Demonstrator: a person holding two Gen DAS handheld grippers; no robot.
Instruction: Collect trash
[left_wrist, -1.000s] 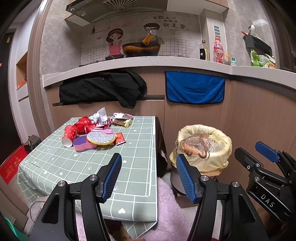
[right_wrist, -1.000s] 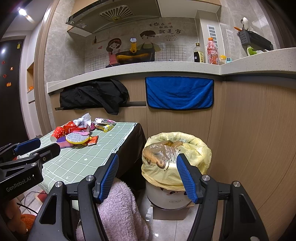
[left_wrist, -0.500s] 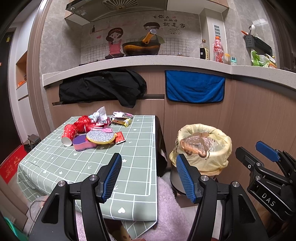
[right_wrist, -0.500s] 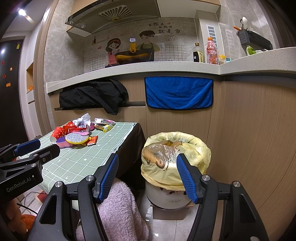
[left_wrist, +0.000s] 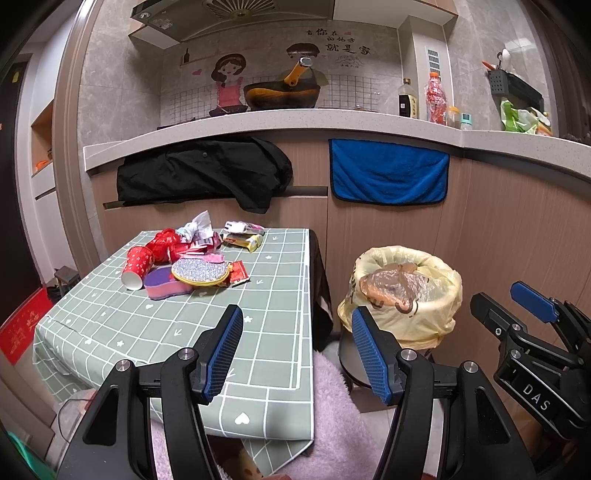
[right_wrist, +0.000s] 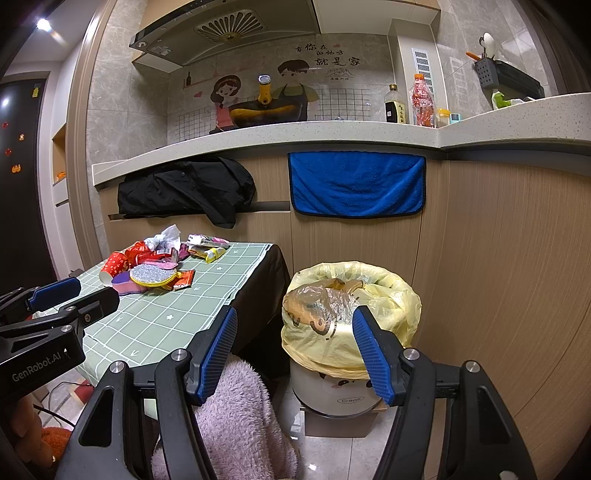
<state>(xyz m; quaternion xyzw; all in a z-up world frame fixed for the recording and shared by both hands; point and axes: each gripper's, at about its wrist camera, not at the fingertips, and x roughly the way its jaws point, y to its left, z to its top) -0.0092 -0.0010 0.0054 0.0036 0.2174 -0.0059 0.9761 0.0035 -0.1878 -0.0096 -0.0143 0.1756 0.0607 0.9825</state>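
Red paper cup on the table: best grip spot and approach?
The red paper cup lies tipped on its side, white open mouth toward the table's near left edge. Probably pinch across the rim at that mouth with the left gripper, coming from the near side; clutter crowds its far and right sides.

Trash pile (left_wrist: 188, 258) on table (left_wrist: 280, 295) — lined bin (left_wrist: 406, 295) beside
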